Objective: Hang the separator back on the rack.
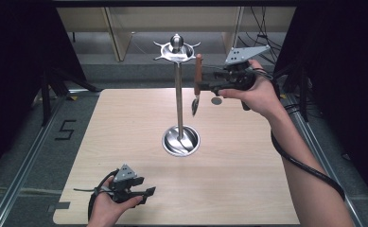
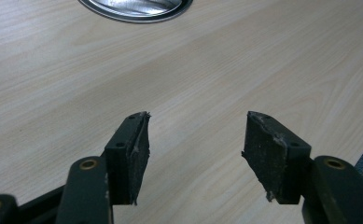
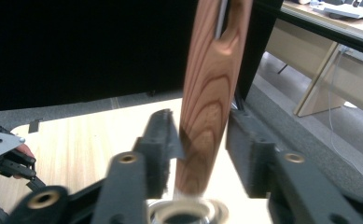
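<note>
Dark curtains and pale shelving frame a light wooden surface (image 1: 248, 189) in the high view, where a metal rack (image 1: 179, 94) stands on a round base at the middle, its pole topped by a crown of hooks and a ball. The right gripper (image 1: 204, 85) is raised beside that crown, carrying a wooden-handled utensil (image 1: 197, 80) upright, metal end hanging down, well above the surface; held this way, its top end sits near the hooks, probably for hanging. The pole stands just left of the utensil and could get in the way. The left gripper (image 1: 146, 193) rests low near the front edge, well apart from the rack.

From the left gripper view, its jaws stand released and empty over bare wood, with the rack's base (image 2: 137, 9) at the top edge.

From the right gripper view, the jaws sit on either side of the wooden handle (image 3: 209, 102), grasping it; a slot near its top is likely the hanging hole. The rack's base lies blurred below, and the left gripper (image 3: 2, 158) shows far off.
</note>
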A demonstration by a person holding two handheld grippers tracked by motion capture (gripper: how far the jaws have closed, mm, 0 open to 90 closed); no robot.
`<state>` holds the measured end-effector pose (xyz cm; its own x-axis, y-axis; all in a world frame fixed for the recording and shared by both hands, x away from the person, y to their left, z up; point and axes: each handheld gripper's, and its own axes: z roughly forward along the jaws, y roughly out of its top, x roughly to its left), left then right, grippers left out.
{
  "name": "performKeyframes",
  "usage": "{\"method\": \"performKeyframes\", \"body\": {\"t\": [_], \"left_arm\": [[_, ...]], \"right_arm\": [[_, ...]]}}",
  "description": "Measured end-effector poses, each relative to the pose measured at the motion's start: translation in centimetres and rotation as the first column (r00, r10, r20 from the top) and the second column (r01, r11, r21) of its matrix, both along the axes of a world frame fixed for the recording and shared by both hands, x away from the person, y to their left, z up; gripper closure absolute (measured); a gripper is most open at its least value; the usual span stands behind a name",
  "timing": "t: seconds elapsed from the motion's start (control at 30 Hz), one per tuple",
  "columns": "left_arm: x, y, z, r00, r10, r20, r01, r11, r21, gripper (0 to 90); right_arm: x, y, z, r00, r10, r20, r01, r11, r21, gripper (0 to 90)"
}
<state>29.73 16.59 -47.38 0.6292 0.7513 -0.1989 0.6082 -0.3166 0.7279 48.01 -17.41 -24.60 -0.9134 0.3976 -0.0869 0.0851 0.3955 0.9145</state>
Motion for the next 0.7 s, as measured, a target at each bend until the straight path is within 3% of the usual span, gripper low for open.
{"method": "performKeyframes", "body": {"t": [0.13,0.23,0.33,0.37,0.4,0.47,0.5,0.53,0.57,0.6,0.63,0.67,0.7], "left_arm": [[0.0,0.0,0.0,1.0000,0.000,0.003,0.000,1.0000,0.001,39.6],[0.0,0.0,0.1,1.0000,0.001,0.003,-0.001,1.0000,0.001,39.6],[0.0,0.0,0.0,1.0000,0.005,0.000,-0.005,0.9999,0.014,39.6],[0.0,-0.1,0.0,1.0000,0.001,-0.007,0.000,1.0000,0.006,39.7],[-0.1,-0.2,-0.1,0.9999,0.011,0.005,-0.011,0.9999,0.001,39.6],[0.0,-0.1,0.0,1.0000,-0.002,-0.002,0.002,1.0000,0.009,39.7],[0.0,-0.1,-0.1,1.0000,0.000,-0.003,0.000,1.0000,0.008,39.6],[0.0,-0.1,-0.1,1.0000,0.000,-0.003,0.000,1.0000,0.008,39.6],[0.0,-0.2,-0.1,1.0000,0.004,-0.003,-0.004,0.9999,0.011,39.6],[0.0,-0.1,-0.1,1.0000,0.003,-0.004,-0.003,0.9999,0.010,39.6],[0.0,-0.2,-0.2,1.0000,0.008,-0.005,-0.008,0.9999,0.007,39.6],[0.0,-0.2,-0.2,1.0000,0.008,-0.005,-0.008,0.9999,0.007,39.6],[0.0,-0.2,-0.2,1.0000,0.007,-0.005,-0.007,0.9999,0.012,39.6]], "right_arm": [[-0.8,-0.5,-0.2,0.9998,-0.019,-0.001,0.019,1.000,0.009,52.7],[-1.7,-1.1,-0.7,0.9991,-0.036,0.021,0.036,0.999,-0.004,49.8],[-2.7,-2.1,-1.6,0.9976,-0.060,0.034,0.060,0.998,-0.019,46.8],[-3.2,-2.5,-2.0,0.9970,-0.076,0.018,0.076,0.997,-0.024,46.0],[-3.4,-2.8,-2.5,0.9973,-0.067,0.032,0.068,0.997,-0.034,45.4],[-4.5,-3.5,-3.9,0.9951,-0.099,-0.005,0.099,0.994,-0.046,43.6],[-5.7,-4.0,-5.8,0.9917,-0.126,-0.027,0.124,0.990,-0.064,41.6],[-5.7,-4.0,-5.8,0.9917,-0.126,-0.027,0.124,0.990,-0.064,41.6],[-6.9,-4.8,-8.0,0.9902,-0.133,-0.041,0.129,0.987,-0.096,41.7],[-6.9,-4.8,-8.0,0.9902,-0.133,-0.041,0.129,0.987,-0.096,41.7],[-8.0,-5.6,-10.4,0.9865,-0.149,-0.067,0.142,0.985,-0.100,42.1],[-8.0,-5.6,-10.4,0.9865,-0.149,-0.067,0.142,0.985,-0.100,42.1],[-8.6,-6.1,-11.4,0.9828,-0.161,-0.091,0.150,0.982,-0.113,42.2]]}}
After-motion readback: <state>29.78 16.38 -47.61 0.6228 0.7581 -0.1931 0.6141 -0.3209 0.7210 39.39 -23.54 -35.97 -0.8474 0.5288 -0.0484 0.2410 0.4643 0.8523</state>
